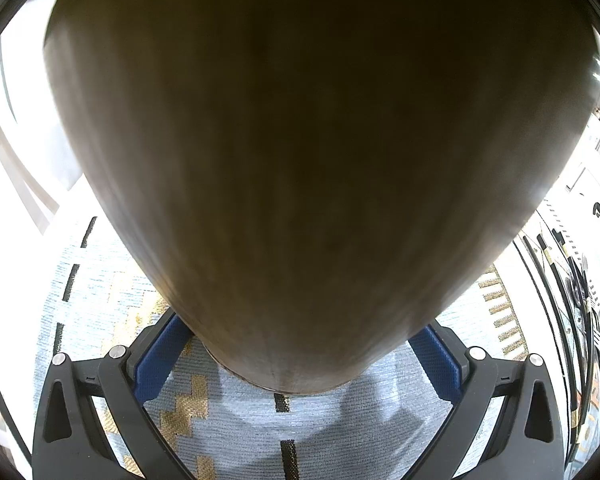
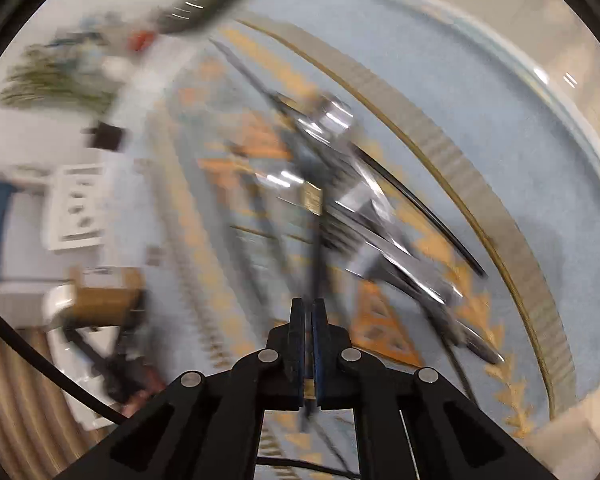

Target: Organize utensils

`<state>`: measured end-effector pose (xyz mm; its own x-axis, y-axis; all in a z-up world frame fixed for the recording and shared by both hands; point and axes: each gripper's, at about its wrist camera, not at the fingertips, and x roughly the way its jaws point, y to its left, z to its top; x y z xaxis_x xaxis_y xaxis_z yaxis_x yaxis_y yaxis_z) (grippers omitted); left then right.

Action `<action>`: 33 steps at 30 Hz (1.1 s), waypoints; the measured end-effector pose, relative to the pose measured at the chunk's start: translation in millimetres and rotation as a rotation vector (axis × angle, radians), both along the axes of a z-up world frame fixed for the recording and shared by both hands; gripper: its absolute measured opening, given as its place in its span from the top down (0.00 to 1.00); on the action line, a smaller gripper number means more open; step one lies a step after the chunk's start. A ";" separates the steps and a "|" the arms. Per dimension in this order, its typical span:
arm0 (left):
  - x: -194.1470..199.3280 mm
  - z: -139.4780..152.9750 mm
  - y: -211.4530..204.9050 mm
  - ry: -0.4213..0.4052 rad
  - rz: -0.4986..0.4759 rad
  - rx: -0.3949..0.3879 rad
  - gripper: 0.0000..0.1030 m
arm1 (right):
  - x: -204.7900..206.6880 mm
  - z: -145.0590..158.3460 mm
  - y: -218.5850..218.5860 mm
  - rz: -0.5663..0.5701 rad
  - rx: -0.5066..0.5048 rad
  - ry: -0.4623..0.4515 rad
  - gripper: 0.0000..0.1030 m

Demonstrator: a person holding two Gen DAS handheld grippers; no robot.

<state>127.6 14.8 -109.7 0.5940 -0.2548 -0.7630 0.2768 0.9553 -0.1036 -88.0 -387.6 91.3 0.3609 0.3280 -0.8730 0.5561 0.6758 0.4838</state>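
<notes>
A big brown rounded container (image 1: pixel 300 160) fills most of the left wrist view. My left gripper (image 1: pixel 300 356) is shut on its lower end, with a blue pad (image 1: pixel 160 356) against each side. The right wrist view is blurred. There my right gripper (image 2: pixel 309 312) is shut on a thin dark utensil (image 2: pixel 315 248) with a gold band (image 2: pixel 313 200) further up its length. It hangs over a heap of silvery and black utensils (image 2: pixel 380 232) lying on a pale blue patterned mat (image 2: pixel 520 160).
Under the left gripper lies the same kind of blue mat (image 1: pixel 240 420), with dark utensils (image 1: pixel 580 292) at the right edge. In the right wrist view a brown box (image 2: pixel 108 296), a white card (image 2: pixel 76 208) and a black cable (image 2: pixel 40 356) sit on the left.
</notes>
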 end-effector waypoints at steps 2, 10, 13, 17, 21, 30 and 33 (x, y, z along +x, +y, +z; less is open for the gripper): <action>-0.2 -0.7 0.4 0.002 0.000 -0.003 0.01 | 12.7 15.0 10.9 0.068 -0.106 0.000 0.97; 0.9 -2.2 9.6 0.010 -0.001 -0.025 0.01 | 46.9 -56.6 6.1 0.121 -0.086 0.210 0.97; 6.2 20.0 14.0 0.009 0.000 -0.027 0.01 | 52.0 -51.9 8.8 0.137 -0.089 0.189 0.97; 6.9 21.5 16.6 0.010 0.000 -0.028 0.01 | 61.1 -47.9 11.7 0.152 -0.080 0.190 0.97; 6.7 22.2 16.2 0.010 0.000 -0.028 0.01 | 66.5 -49.0 25.9 0.180 -0.122 0.213 0.97; 6.6 22.6 17.3 0.010 0.000 -0.028 0.01 | 82.9 -73.2 42.1 0.238 -0.214 0.295 0.80; 6.5 22.7 17.2 0.010 -0.001 -0.028 0.01 | 88.3 -70.8 50.9 0.226 -0.268 0.298 0.95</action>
<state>134.2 31.9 -87.0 0.5862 -0.2765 -0.7615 0.2761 0.9519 -0.1330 0.3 -336.7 20.5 0.0263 0.1179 -0.9927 0.4684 0.8758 0.1165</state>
